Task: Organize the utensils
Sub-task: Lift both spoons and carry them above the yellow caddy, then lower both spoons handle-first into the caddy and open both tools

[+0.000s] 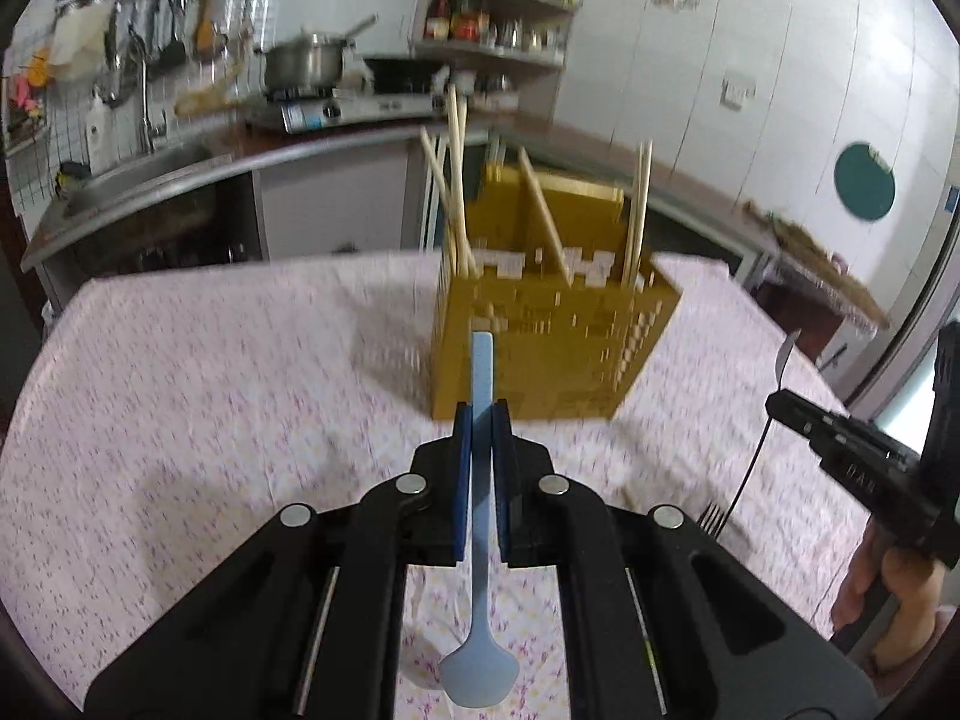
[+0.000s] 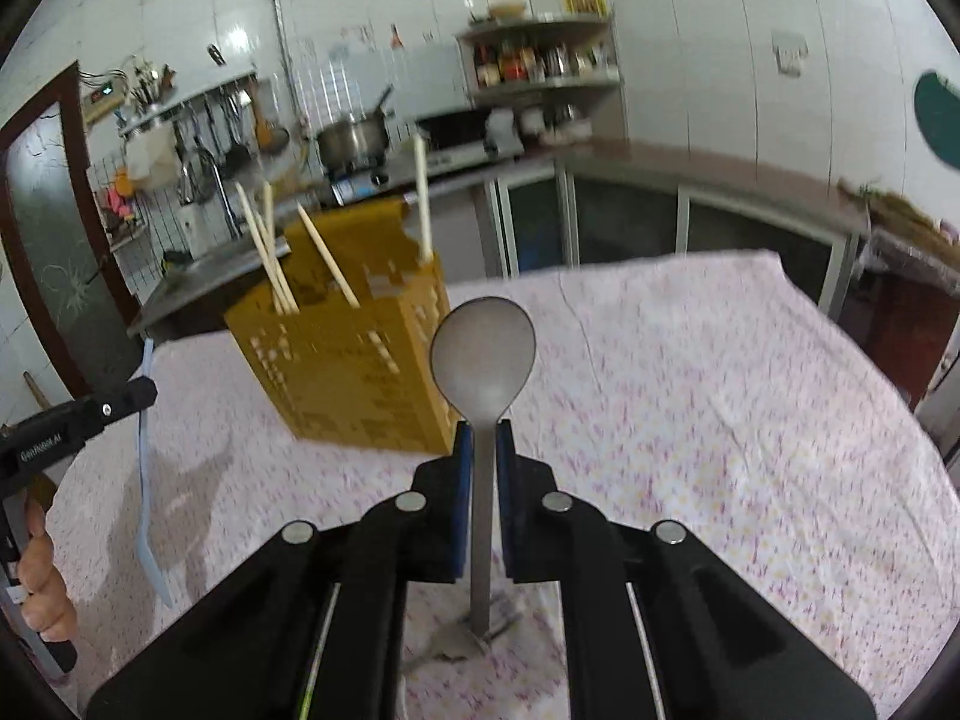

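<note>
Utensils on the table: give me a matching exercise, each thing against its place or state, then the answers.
1. blue spoon
2. metal spoon
3. chopsticks
4. fork

A. lying on the tablecloth
B. clamped in the left gripper
C. standing in the yellow holder
D. clamped in the right gripper

Pairs: 1-B, 2-D, 3-C, 4-A

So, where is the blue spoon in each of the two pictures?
Left wrist view: the blue spoon is at bottom centre, shut in the left tongs, bowl toward the camera.
Right wrist view: the spoon hangs at the left edge.
Shared landmark: the yellow utensil holder with chopsticks.
</note>
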A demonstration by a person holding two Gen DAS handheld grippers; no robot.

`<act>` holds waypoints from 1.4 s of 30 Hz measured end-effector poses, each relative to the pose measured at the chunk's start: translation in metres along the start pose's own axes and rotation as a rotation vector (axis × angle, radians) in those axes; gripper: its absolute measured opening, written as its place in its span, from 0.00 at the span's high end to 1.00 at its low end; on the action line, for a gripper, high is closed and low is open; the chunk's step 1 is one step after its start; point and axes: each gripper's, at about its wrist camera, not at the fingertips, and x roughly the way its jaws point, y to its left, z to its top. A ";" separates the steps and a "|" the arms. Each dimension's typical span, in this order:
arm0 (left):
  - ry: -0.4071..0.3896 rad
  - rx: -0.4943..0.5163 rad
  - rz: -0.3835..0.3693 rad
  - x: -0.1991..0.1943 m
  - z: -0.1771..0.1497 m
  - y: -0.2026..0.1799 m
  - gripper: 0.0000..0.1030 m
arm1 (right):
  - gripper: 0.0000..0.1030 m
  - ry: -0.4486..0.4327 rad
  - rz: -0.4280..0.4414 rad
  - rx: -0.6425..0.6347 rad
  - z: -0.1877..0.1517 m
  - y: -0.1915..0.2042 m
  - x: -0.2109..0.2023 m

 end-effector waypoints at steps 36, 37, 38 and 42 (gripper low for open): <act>-0.431 0.028 -0.108 0.057 0.153 -0.017 0.95 | 0.92 -0.260 0.050 -0.068 0.132 0.051 0.040; -0.425 0.032 -0.109 0.061 0.150 -0.018 0.95 | 0.92 -0.255 0.047 -0.071 0.130 0.051 0.045; -0.421 0.039 -0.101 0.067 0.145 -0.017 0.95 | 0.92 -0.250 0.046 -0.072 0.127 0.052 0.049; -0.382 0.060 -0.081 0.088 0.128 -0.015 0.95 | 0.92 -0.213 0.049 -0.069 0.113 0.048 0.066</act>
